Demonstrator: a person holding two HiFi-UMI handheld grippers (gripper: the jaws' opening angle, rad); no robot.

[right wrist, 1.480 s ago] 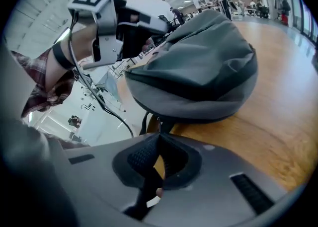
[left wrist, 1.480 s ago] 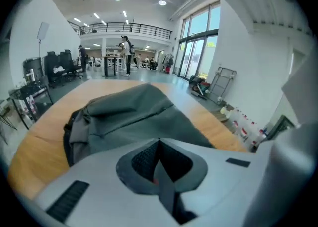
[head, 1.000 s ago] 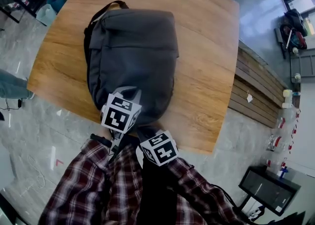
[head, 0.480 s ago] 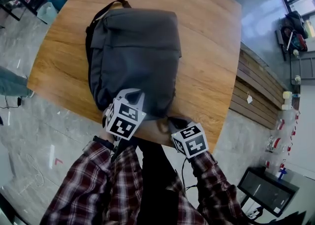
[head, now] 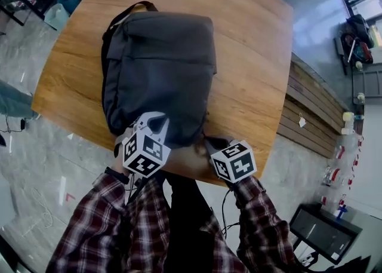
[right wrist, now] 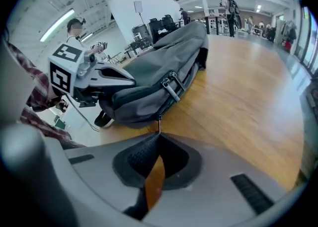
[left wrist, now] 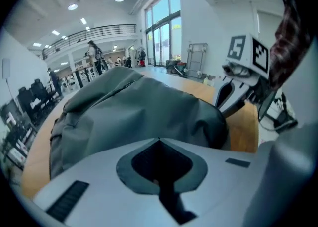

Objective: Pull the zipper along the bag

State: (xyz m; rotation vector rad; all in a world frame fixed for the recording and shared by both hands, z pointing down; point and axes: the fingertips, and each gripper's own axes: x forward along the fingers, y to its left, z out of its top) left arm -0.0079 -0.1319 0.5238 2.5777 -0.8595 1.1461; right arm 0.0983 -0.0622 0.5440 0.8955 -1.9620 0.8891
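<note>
The bag [head: 158,68] lay lengthwise on the wooden table [head: 253,68], filling the middle of the head view. Its carry loop [head: 132,9] was at the upper left and its near end sat low in the frame, at the table's edge closest to you. It rested much where it had been a second before; what changed was your right side. A second earlier the right gripper's [right wrist: 159,134] marker cube [head: 234,161] sat tucked under the left one near the bottom centre. Half a second ago it had swung out to the right, and in this moment it stood a little higher, by the bag's lower right corner. The left gripper [left wrist: 159,140] had dropped slightly toward the lower left. The zipper pull [right wrist: 159,123], a thin metal tab, ran straight down from the bag's dark lower edge into the tips of the right gripper, whose jaws were closed and pinching it. In the left gripper view your jaws met at their tips, and the grey bag rose directly behind them, filling the centre and left of the frame. You could not tell there whether any fabric was caught. Your plaid sleeves [head: 98,224] filled the bottom of the head view.
</note>
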